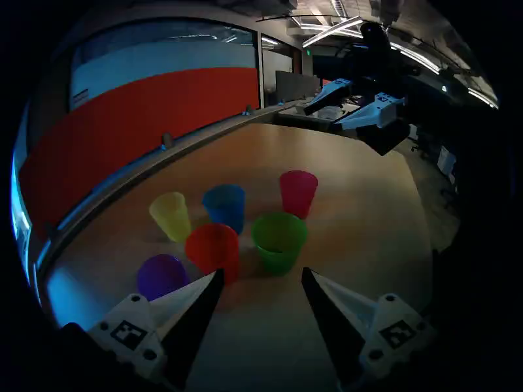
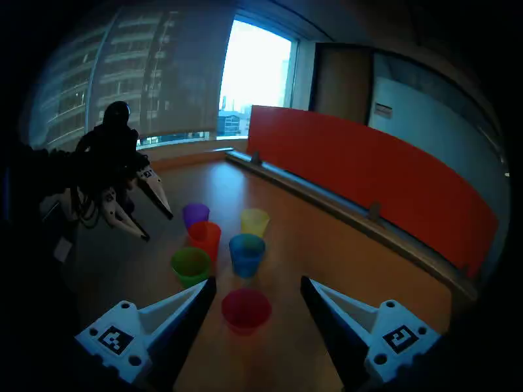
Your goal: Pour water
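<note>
Several plastic cups stand upright in a cluster on the wooden table (image 1: 366,215). In the left gripper view the green cup (image 1: 279,242) and red cup (image 1: 213,250) are nearest, with purple (image 1: 161,276), yellow (image 1: 171,216), blue (image 1: 225,207) and pink (image 1: 298,193) around them. My left gripper (image 1: 261,277) hovers open just short of the red and green cups. The right gripper (image 1: 356,108) hangs open above the table's far side. In the right gripper view my right gripper (image 2: 258,284) is open above the pink cup (image 2: 246,311); the left gripper (image 2: 149,212) shows beyond the purple cup (image 2: 195,214).
A red partition wall (image 1: 131,124) with a rail runs along one long edge of the table. A bright window (image 2: 255,78) lies beyond the table's end. A person's dark outline (image 2: 108,150) holds the left gripper. Bare tabletop (image 2: 327,242) lies beside the cups.
</note>
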`<control>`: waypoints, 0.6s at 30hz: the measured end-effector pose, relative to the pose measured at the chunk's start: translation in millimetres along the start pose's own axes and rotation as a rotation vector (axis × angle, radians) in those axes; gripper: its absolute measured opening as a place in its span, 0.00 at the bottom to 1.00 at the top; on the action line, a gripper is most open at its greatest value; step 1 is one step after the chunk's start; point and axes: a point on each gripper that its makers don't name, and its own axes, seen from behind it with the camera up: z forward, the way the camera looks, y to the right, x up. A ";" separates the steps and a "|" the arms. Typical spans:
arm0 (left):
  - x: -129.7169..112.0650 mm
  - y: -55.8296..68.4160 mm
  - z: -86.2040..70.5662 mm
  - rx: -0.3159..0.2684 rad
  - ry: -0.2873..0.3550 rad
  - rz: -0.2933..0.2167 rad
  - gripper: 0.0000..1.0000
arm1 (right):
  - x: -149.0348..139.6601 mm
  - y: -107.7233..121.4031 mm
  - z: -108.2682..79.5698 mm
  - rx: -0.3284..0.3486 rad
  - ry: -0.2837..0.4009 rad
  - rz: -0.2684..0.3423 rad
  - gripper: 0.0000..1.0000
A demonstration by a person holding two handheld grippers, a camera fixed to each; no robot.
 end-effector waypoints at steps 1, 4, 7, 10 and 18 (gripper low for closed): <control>-0.8 0.5 2.2 -0.003 -0.003 0.000 0.87 | -0.4 0.1 0.2 0.001 0.000 0.000 1.00; -3.5 2.8 9.3 -0.013 -0.011 -0.001 0.88 | -2.0 0.7 1.0 0.003 -0.002 0.000 1.00; -5.9 5.9 16.5 -0.026 -0.017 0.000 0.87 | -4.2 2.2 1.9 0.004 -0.007 -0.001 1.00; -7.7 7.9 23.7 -0.034 -0.022 0.003 0.87 | -6.4 4.1 2.7 0.003 -0.010 -0.002 1.00; -9.6 9.0 43.7 -0.050 -0.030 -0.012 0.88 | -13.9 9.4 3.7 0.002 -0.020 0.005 1.00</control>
